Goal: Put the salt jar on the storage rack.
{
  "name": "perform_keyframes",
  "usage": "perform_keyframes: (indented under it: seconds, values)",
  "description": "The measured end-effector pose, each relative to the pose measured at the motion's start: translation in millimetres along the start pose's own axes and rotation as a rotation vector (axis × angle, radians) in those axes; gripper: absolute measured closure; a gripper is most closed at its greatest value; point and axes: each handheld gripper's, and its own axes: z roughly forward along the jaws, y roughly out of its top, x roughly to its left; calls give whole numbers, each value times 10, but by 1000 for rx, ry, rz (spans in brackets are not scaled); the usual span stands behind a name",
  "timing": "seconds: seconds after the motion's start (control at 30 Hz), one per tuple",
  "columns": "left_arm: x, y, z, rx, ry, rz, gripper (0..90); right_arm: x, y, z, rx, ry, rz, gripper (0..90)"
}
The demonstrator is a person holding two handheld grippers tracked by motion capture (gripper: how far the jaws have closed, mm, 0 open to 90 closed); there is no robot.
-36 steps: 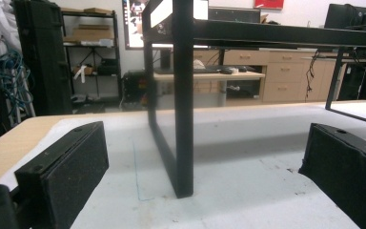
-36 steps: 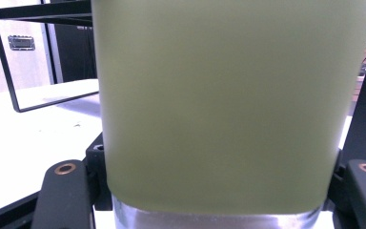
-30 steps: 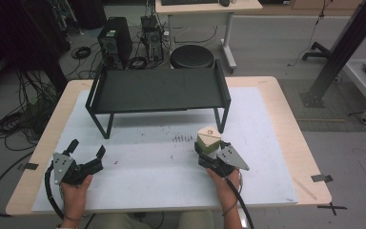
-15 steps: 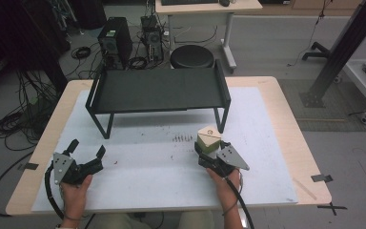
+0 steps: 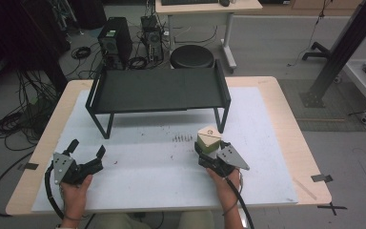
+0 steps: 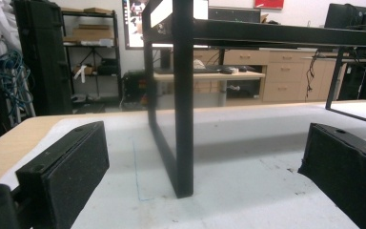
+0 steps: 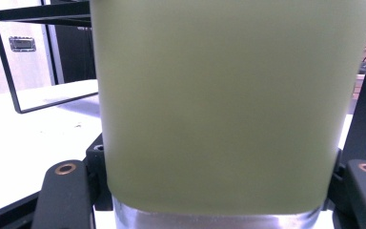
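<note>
Two grippers, one loaded: a static hold before the rack

One pale green container with a tan, rounded-triangular lid (image 5: 208,139) sits between the jaws of the right gripper (image 5: 211,153), which are closed against its sides; it stands on the white mat (image 5: 267,143), just in front of the right front leg of the black rack (image 5: 157,90). Nothing has shifted over the last second, so no step appears under way. The left gripper (image 5: 86,151) rests near the mat's left edge, jaws spread wide and empty, facing a rack leg (image 6: 183,105). Hidden: the container's base contact and contents. In the right gripper view its green wall (image 7: 219,105) blocks most of the scene beyond.
</note>
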Motion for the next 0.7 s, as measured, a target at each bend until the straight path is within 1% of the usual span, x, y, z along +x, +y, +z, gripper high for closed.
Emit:
perform_keyframes:
  seconds: [0.17,0.3,0.37,0.4,0.47,0.53,0.57,0.6,0.63,0.7]
  values:
    - [0,0,0,-1,-1,0,24,-13,13,-1,7,6,5,301]
    - [0,0,0,0,0,0,24,-50,19,4,2,15,39,301]
    - [0,1,0,0,0,0,24,-74,35,-1,11,22,55,302]
    - [0,1,0,0,0,0,24,-74,35,-1,11,22,55,302]
    - [0,1,0,1,0,0,24,-99,69,-11,18,33,66,301]
    - [0,1,0,1,0,0,24,-117,104,-21,13,46,77,302]
    - [0,1,0,1,0,0,24,-129,122,-26,8,60,83,302]
    - [0,1,0,1,0,0,24,-129,122,-26,8,60,83,302]
    - [0,1,0,1,0,0,24,-139,149,-31,4,73,91,302]
    - [0,1,0,1,0,0,24,-148,222,-44,-1,88,85,302]
